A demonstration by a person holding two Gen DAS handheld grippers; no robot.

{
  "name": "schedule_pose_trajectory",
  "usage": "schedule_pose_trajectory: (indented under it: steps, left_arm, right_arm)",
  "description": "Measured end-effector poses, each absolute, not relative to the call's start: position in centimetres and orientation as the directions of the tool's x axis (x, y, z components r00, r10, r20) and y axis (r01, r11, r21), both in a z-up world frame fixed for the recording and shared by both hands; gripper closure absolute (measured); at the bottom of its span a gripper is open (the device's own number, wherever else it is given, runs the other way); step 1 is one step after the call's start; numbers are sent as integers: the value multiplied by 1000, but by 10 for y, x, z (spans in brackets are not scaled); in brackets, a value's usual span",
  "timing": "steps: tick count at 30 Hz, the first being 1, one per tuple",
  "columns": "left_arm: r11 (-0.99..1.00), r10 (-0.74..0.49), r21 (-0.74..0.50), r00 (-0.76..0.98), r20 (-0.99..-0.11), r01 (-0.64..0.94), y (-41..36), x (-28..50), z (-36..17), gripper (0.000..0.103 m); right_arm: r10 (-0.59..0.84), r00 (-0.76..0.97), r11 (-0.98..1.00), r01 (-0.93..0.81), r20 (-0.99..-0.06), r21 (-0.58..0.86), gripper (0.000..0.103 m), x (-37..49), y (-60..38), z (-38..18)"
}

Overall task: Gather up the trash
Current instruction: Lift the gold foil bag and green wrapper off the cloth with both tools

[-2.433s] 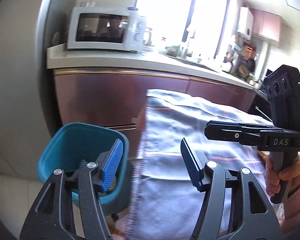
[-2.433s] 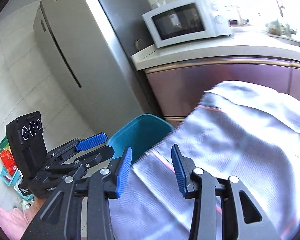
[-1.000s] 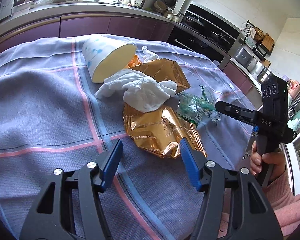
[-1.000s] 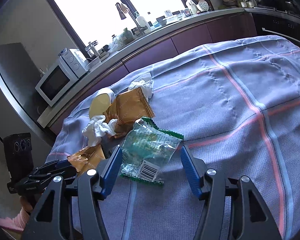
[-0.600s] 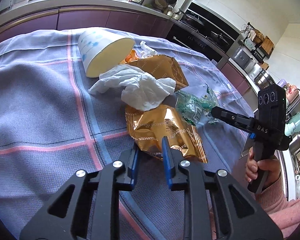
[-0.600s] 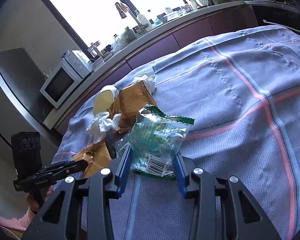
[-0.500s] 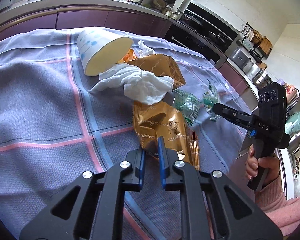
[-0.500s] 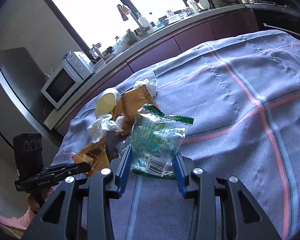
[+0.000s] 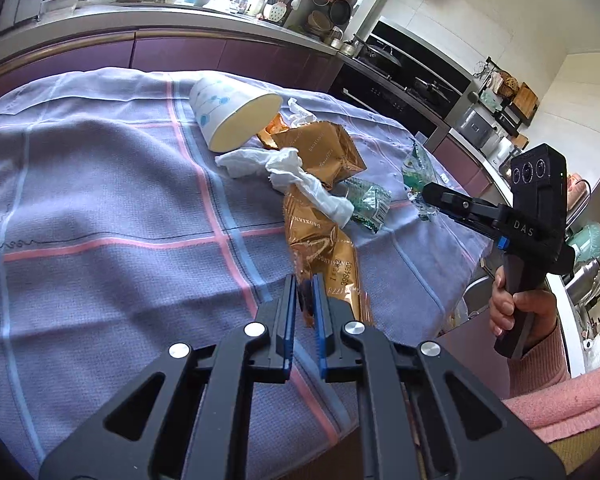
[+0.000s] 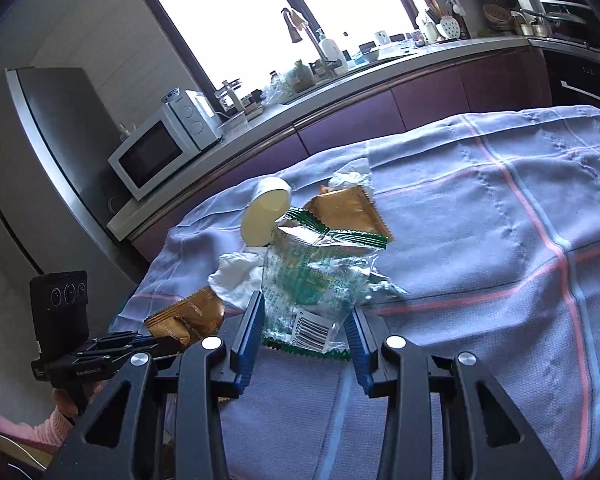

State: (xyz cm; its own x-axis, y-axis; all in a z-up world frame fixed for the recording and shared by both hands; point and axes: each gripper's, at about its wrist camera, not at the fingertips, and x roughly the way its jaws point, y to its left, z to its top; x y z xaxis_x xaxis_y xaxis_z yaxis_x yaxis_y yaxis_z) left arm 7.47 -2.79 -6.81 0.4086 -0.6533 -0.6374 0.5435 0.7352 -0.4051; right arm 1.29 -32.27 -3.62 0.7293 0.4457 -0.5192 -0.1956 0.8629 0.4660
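Fingers of the left gripper (image 9: pixel 305 294), open a second ago, now pinch the gold wrapper (image 9: pixel 324 248) at 6 o'clock, while the right gripper (image 10: pixel 305 322) grips the green packet (image 10: pixel 312 276), both ready for binning.

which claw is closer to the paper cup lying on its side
Left, though neither is close. The left claw, shut on the gold wrapper, sits nearer the paper cup. The right claw, holding the green clear wrapper, is farther off across the pile.
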Motion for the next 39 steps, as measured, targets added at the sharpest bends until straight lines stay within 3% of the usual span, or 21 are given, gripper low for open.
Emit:
schedule_pose_trajectory:
  steps: [16, 19, 33, 34, 36, 37, 39]
  left_arm:
    - [794, -607, -416, 547, -576, 444, 74, 44, -48, 96]
    - [778, -628, -470, 515, -584, 417, 83, 45, -57, 64]
    - [739, -669, -510, 394, -630, 440, 34, 69, -82, 63]
    - [738, -670, -509, 394, -629, 443, 32, 68, -82, 64]
    - [734, -675, -517, 395, -623, 439, 32, 69, -81, 82]
    - [730, -680, -525, 391, -620, 437, 33, 69, -81, 97]
    - [734, -677, -524, 401, -617, 433, 36, 67, -82, 97]
  right_arm:
    - [592, 599, 806, -417, -540, 420, 65, 42, -213, -28]
    - [598, 589, 801, -425, -543, 422, 65, 44, -207, -29]
    - [591, 579, 805, -384, -561, 452, 65, 44, -216, -42]
    - [593, 578, 804, -386, -561, 452, 65, 44, -215, -42]
    - [596, 575, 802, -391, -561, 451, 65, 46, -214, -41]
    - [597, 574, 802, -394, -561, 450, 65, 47, -213, -41]
    - [602, 571, 798, -401, -558, 451, 65, 49, -210, -39]
